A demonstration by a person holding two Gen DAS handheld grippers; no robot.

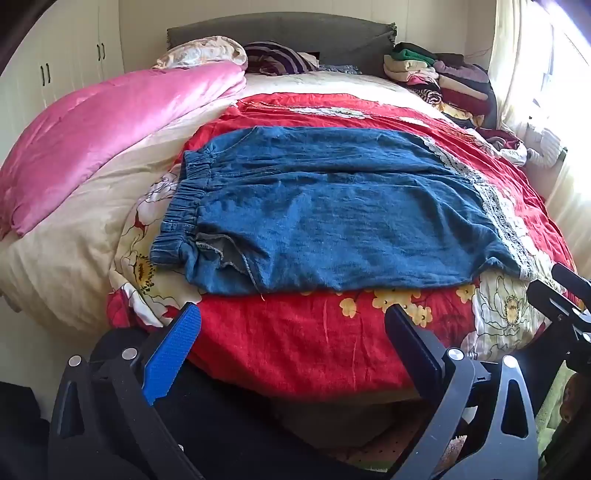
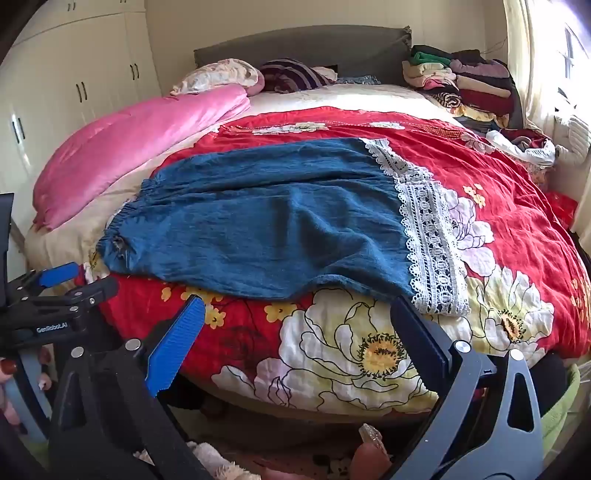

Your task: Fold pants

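Blue denim pants (image 1: 332, 214) lie flat across a red flowered bedspread (image 1: 295, 339), with the elastic waistband (image 1: 181, 218) to the left and the white lace hems (image 2: 424, 236) to the right. My left gripper (image 1: 293, 309) hovers open before the near edge of the pants, toward the waistband end, with nothing between its fingers. My right gripper (image 2: 297, 302) is also open and empty, just short of the near edge by the lace hem. Each gripper shows in the other's view: the right gripper (image 1: 561, 295) at the right edge, the left gripper (image 2: 62, 291) at the left edge.
A pink quilt (image 1: 103, 136) is bunched along the bed's left side. Pillows (image 1: 207, 51) and a grey headboard (image 1: 280, 33) are at the back, with a stack of folded clothes (image 1: 443, 77) at the back right. White wardrobes (image 2: 74, 81) stand left, a bright curtained window (image 2: 546, 74) right.
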